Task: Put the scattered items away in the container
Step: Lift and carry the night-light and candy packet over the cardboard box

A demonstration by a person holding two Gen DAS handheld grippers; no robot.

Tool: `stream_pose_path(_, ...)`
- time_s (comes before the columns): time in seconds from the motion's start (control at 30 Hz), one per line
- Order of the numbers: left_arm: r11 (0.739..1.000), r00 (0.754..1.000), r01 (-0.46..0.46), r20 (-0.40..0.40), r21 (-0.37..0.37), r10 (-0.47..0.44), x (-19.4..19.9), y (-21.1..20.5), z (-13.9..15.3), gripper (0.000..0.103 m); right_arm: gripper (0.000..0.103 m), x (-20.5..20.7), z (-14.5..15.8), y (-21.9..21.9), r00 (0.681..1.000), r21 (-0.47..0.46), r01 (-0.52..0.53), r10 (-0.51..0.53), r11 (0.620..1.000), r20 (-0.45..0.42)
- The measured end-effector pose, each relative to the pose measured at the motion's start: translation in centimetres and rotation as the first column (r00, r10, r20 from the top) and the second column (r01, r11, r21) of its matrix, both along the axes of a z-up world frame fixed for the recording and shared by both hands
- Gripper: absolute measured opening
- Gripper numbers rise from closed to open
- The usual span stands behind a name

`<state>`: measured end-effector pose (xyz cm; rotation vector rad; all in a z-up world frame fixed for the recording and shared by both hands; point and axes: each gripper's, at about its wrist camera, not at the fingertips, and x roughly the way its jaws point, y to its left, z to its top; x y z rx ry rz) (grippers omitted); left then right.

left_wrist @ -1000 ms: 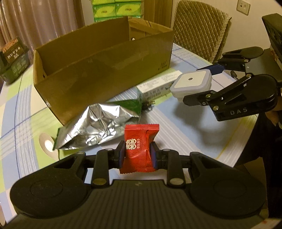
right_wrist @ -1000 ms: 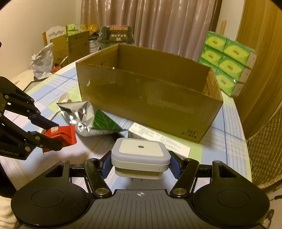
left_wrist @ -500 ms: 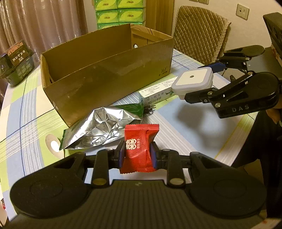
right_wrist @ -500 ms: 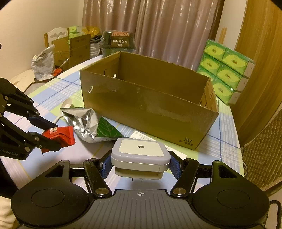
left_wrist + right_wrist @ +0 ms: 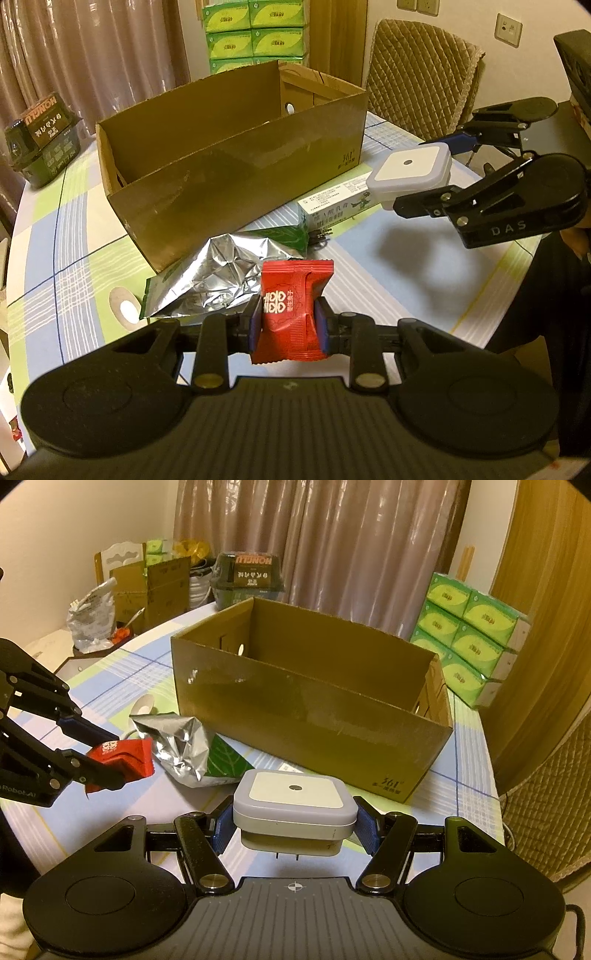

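The left claw (image 5: 288, 325) is closed on a red candy packet (image 5: 291, 310), its blue pads pinching the glossy, crimped-edged wrapper at both sides so that the packet stands upright between them, clear of the desk (image 5: 406, 266). The right claw (image 5: 295, 829) is clamped on a white square night light (image 5: 295, 799), a smooth, rounded plastic block with a small dark dot in the middle of its top face and metal prongs showing beneath; it too hangs above the desk.

Ahead of both claws stands the open cardboard box (image 5: 236, 184), long and rectangular, plain brown with a small printed mark near one lower corner. From the left wrist view the night light (image 5: 410, 173) hangs to the right of the box, near that corner, and not over the opening. From the right wrist view the red packet (image 5: 122, 757) is held to the left, short of the box's near wall.

Between the claws and the box a crumpled silver foil bag (image 5: 210, 280) with a green printed face lies flat on the desk, just beside the box wall, perhaps touching it. A slim white-and-green carton (image 5: 336, 203) lies along the foot of the box, partly behind the night light. Small dark plug-like pieces (image 5: 319, 236) lie by the foil bag's green end; what they are is hard to make out.

The desk wears a smooth cloth checked in pale blue, green and white.
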<state>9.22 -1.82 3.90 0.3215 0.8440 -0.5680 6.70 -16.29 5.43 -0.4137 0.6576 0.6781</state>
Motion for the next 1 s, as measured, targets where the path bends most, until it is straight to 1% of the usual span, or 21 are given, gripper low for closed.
stream_pose_path(0.63, 1.0, 0.999, 0.009, 0.031, 0.004, -0.009, 0.8, -0.3, 1.6, 0.024, 0.062, 0.9, 1.4, -0.3, 1.0, 0.016, -0.002, 0.001, 1.0, 0.03)
stream_pose_path(1.0, 1.0, 0.996, 0.011, 0.083, 0.004, -0.012, 3.6, -1.0, 3.9, 0.024, 0.062, 3.7, 3.6, -0.1, 0.997, 0.046, 0.001, -0.005, 0.999, 0.08)
